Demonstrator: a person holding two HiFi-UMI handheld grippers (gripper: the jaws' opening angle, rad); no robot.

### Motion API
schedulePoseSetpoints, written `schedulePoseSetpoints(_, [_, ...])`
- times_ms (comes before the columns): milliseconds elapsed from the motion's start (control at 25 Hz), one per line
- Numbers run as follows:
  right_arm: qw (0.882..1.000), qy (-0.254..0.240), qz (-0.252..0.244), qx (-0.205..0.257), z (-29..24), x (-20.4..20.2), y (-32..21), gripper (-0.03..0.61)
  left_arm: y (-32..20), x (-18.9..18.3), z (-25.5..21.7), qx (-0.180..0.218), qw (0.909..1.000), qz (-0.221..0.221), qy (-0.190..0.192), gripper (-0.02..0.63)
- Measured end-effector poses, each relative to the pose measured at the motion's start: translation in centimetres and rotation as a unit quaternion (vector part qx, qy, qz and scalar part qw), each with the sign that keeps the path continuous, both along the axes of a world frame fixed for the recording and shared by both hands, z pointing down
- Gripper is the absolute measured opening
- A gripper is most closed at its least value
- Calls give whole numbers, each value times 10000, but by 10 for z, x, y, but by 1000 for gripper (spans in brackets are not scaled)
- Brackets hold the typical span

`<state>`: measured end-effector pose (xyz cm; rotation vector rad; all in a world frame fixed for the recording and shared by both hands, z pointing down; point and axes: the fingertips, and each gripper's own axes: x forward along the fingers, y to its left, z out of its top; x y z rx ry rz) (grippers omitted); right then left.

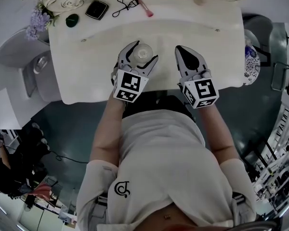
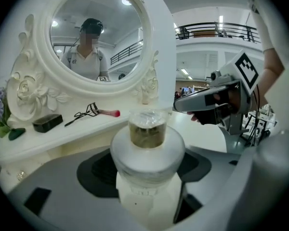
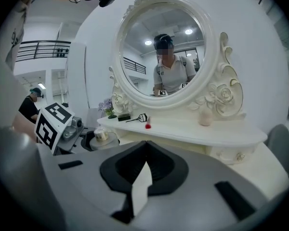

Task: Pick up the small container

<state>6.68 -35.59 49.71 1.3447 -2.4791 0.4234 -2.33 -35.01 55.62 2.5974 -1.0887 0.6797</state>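
Note:
The small container (image 1: 142,53) is a round frosted jar with a clear lid, near the front middle of the white dressing table (image 1: 86,76). My left gripper (image 1: 141,51) has a finger on each side of it and is closed on it. In the left gripper view the small container (image 2: 147,146) fills the gap between the grey jaws, with their pads against its sides. Whether it is off the tabletop I cannot tell. My right gripper (image 1: 187,53) hovers to its right, shut and empty; in the right gripper view its tips (image 3: 145,143) meet.
Along the back ledge lie a black compact (image 1: 97,9), an eyelash curler (image 1: 123,5), a pink-tipped tool (image 1: 143,5) and a dark green object (image 1: 72,19). Purple flowers (image 1: 37,21) stand at the back left. An ornate oval mirror (image 3: 162,52) rises behind.

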Motion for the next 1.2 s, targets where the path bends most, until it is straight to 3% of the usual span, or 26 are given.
schedulePoseSetpoints(280, [9990, -110, 9, 439, -40, 2, -6, 8, -3, -18, -61, 389, 9989, -273, 63, 348])
schedulePoseSetpoints(760, [9932, -389, -451, 1002, -102, -25, 12, 8, 13, -55, -167, 1103, 9895, -898, 257, 348])
schedulePoseSetpoints(1200, [9841, -417, -637, 1606, -149, -39, 18, 6, 33, -82, -218, 1536, 9814, -1115, 273, 348])
